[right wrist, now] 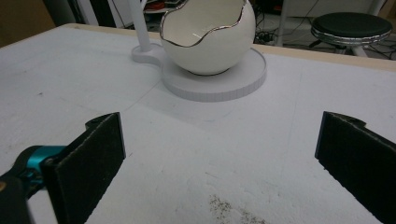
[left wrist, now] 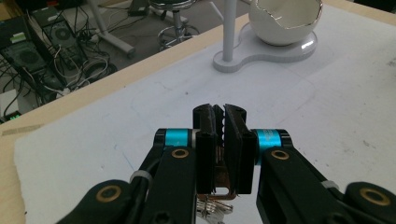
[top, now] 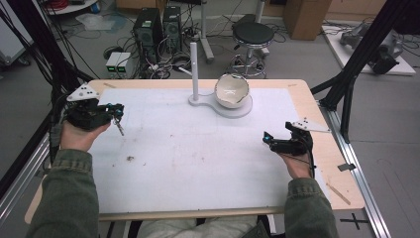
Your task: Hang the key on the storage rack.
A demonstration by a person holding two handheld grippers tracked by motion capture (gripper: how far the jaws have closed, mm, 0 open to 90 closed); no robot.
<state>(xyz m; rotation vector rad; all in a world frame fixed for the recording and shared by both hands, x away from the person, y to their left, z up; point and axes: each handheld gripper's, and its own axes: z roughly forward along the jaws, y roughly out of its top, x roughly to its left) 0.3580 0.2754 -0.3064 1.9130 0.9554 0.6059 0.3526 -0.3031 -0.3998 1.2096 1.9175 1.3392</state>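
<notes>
The left tool (left wrist: 219, 140) is clamped on keys (top: 119, 126), lifted above the tabletop (top: 198, 163). The right tool (right wrist: 219, 154) hangs wide open and empty. The eggshell bowl (top: 231, 90) holds nothing visible, so any placing there is likely still ahead.

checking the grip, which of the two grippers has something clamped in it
The left gripper: its jaws are shut on a bunch of keys. The right gripper is wide open, holding nothing.

— How's my left gripper (top: 117, 115) sitting?

— Mid-left of the high view, held in the left hand (top: 79, 133), forearm coming up from the bottom left corner. In the left gripper view its jaws are pinched nearly together on keys (left wrist: 215, 205).

— And my right gripper (top: 267, 139)?

— Right of centre, right hand (top: 297, 161) under it, pointing left. In the right gripper view the jaws stand wide apart, nothing between them.
</notes>
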